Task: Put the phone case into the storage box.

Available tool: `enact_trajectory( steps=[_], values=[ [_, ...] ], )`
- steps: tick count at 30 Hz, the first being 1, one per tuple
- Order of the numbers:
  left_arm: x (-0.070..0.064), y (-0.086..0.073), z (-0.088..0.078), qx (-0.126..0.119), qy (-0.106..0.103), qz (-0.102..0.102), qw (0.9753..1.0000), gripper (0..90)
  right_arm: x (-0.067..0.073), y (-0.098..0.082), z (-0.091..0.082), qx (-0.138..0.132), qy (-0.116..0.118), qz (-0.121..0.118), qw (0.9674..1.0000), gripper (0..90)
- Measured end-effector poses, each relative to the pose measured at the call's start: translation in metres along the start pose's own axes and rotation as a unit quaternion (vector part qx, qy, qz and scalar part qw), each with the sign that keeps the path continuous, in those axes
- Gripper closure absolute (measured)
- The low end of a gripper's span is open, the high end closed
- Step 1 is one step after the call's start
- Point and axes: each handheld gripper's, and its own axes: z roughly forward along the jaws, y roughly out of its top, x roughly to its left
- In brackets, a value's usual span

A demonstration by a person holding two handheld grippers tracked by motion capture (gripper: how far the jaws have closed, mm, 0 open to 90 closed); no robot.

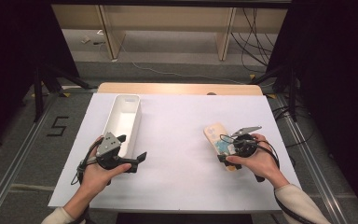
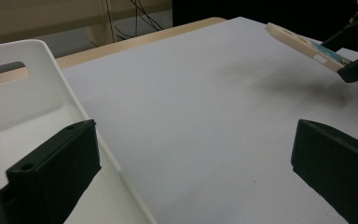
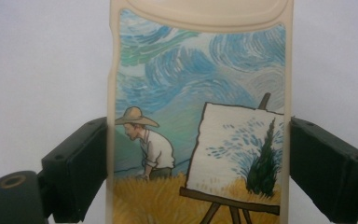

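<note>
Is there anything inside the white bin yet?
The white bin looks bare inside in the high view; the left gripper hides its near corner. The phone case sits apart, clamped across its edges by the right gripper.

High view overlooks the table (image 1: 177,186); gripper views sit close, perhaps sharing it.

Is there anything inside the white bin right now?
No, the white bin lies empty on the table, and the phone case sits apart, between the jaws of the right tool.
</note>
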Motion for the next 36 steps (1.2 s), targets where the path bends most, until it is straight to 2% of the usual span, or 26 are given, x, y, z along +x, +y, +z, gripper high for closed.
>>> enact_trajectory(
  steps=[8, 15, 24, 29, 36],
  values=[
    [0.000, 0.001, 0.000, -0.001, 0.002, -0.001, 1.0000, 0.5, 0.001, 0.000, -0.002, -0.044, 0.002, 0.009, 0.9990, 12.2],
    [-0.005, 0.009, 0.000, -0.008, -0.002, 0.003, 1.0000, 1.4, 0.006, -0.001, -0.002, -0.066, 0.008, 0.013, 0.9977, 12.1],
    [-0.023, 0.030, 0.013, -0.011, -0.037, 0.002, 0.9993, 3.8, 0.017, -0.001, -0.006, -0.106, 0.012, 0.013, 0.9942, 12.1],
    [-0.033, 0.047, 0.027, -0.014, -0.055, 0.003, 0.9984, 5.9, 0.025, 0.000, -0.008, -0.129, 0.016, 0.007, 0.9915, 12.1],
    [-0.050, 0.076, 0.051, -0.012, -0.088, 0.010, 0.9960, 12.0, 0.035, 0.002, -0.009, -0.145, 0.026, -0.009, 0.9891, 12.1]
  ],
)
